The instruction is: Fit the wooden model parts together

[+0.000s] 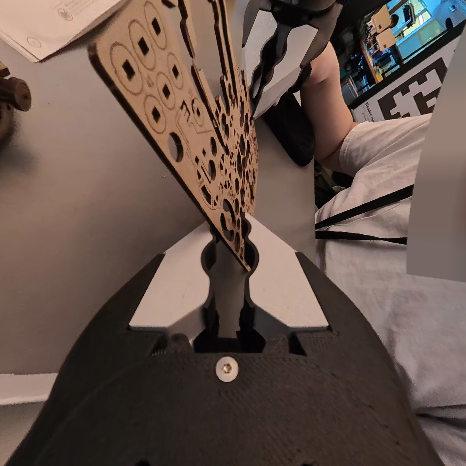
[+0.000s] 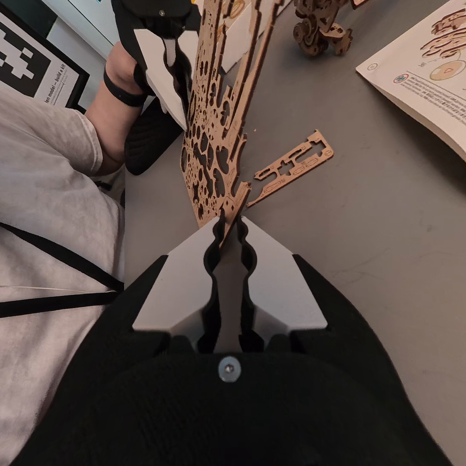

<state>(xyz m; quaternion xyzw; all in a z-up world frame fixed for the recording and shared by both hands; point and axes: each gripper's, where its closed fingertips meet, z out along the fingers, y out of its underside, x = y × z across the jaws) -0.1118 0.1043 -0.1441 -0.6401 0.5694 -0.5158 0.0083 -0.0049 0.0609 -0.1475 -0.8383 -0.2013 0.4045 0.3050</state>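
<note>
A thin laser-cut wooden parts sheet [image 1: 161, 95] with many cut-outs is held upright above the grey table [image 2: 353, 252]. My left gripper [image 1: 229, 224] is shut on one lower corner of it. My right gripper [image 2: 230, 220] is shut on the other end, where the sheet [image 2: 209, 161] runs edge-on between the jaws. Each gripper shows in the other's view at the sheet's far side: the right one in the left wrist view [image 1: 274, 75], the left one in the right wrist view [image 2: 176, 83]. A snapped-off wooden strip [image 2: 295, 169] lies flat on the table just right of the sheet.
A partly built wooden model [image 2: 320, 32] stands at the back, with an open instruction booklet [image 2: 428, 83] to its right. A black padded object [image 2: 148, 141] lies at the table edge by the person's arm. A framed black-and-white marker sign [image 2: 30, 68] stands behind. The gap from one gripper's tips to the other's is roughly 12 cm.
</note>
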